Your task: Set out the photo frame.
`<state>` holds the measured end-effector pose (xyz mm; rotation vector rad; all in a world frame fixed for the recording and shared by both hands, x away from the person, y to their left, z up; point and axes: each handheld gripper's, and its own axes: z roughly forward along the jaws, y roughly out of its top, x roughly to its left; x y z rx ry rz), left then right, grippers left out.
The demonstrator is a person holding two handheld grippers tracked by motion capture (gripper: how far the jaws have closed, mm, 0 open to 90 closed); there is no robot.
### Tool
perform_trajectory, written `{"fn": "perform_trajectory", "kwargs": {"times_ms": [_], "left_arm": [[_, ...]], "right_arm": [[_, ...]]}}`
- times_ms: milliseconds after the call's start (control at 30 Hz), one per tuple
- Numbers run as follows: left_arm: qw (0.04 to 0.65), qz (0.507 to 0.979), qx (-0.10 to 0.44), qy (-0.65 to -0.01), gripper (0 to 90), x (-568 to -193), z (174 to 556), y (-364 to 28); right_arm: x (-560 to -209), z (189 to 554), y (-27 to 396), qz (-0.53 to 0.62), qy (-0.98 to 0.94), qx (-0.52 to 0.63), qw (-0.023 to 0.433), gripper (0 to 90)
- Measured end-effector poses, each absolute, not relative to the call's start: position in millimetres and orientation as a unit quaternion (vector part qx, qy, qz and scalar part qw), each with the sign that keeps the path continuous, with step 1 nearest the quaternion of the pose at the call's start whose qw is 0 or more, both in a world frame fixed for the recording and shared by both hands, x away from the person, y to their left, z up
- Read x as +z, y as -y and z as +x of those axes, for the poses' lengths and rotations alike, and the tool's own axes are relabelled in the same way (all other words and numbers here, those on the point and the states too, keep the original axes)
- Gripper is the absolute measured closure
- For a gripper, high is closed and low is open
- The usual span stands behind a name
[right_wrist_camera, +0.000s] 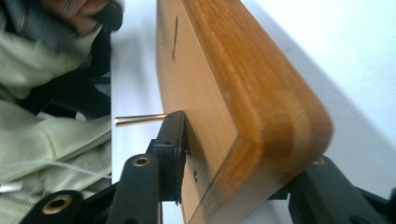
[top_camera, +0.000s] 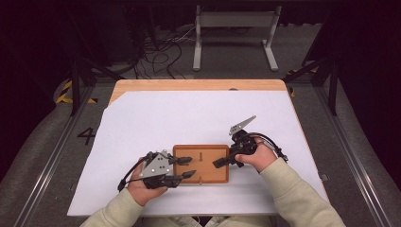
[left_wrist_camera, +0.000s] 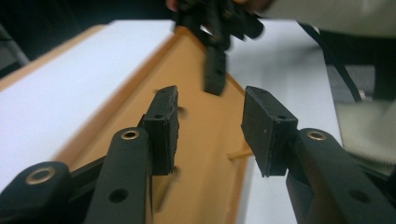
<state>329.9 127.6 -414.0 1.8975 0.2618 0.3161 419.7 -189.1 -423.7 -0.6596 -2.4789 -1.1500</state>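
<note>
A flat wooden board [top_camera: 211, 172] lies on the white sheet near the table's front edge. Thin pegs [top_camera: 200, 156] stand up from it. My right gripper [top_camera: 225, 161] is shut on the board's right edge. In the right gripper view its jaws straddle the board [right_wrist_camera: 224, 70], one pad [right_wrist_camera: 173, 144] flat on the top face beside a peg [right_wrist_camera: 140, 120]. My left gripper [top_camera: 188, 167] hovers over the board's left end, open, nothing between its pads [left_wrist_camera: 164, 122]. The left gripper view looks along the board [left_wrist_camera: 194, 65] to the right gripper [left_wrist_camera: 215, 74] at the far end.
The white sheet [top_camera: 189, 118] covers most of the wooden table [top_camera: 198, 84]. The person's sleeves [top_camera: 293, 194] come in from the bottom. Beyond the table's far edge are a metal stand [top_camera: 234, 21] and cables [top_camera: 161, 52] on the floor.
</note>
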Motion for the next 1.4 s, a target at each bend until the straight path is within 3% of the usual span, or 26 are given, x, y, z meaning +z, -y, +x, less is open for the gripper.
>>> {"fn": "perform_trajectory", "kwargs": {"times_ms": [300, 567, 667, 1000, 1400], "left_arm": [[0.609, 0.748, 0.185, -0.187, 54.3, -397, 340, -168], [0.602, 0.748, 0.192, -0.204, 54.4, -400, 344, -172], [0.598, 0.746, 0.201, -0.213, 54.5, -400, 344, -173], [0.588, 0.750, 0.193, -0.233, 54.3, -407, 349, -173], [0.583, 0.749, 0.197, -0.244, 53.3, -410, 352, -176]], "right_arm": [[-411, 407, 186, -0.166, 0.889, -0.409, 0.124, 65.2], [-406, 395, 186, -0.125, 0.898, -0.415, 0.082, 69.3], [-402, 391, 188, -0.112, 0.901, -0.418, 0.024, 71.3], [-403, 403, 201, -0.062, 0.909, -0.411, -0.023, 71.2], [-402, 386, 197, 0.012, 0.922, -0.375, -0.097, 70.9]]}}
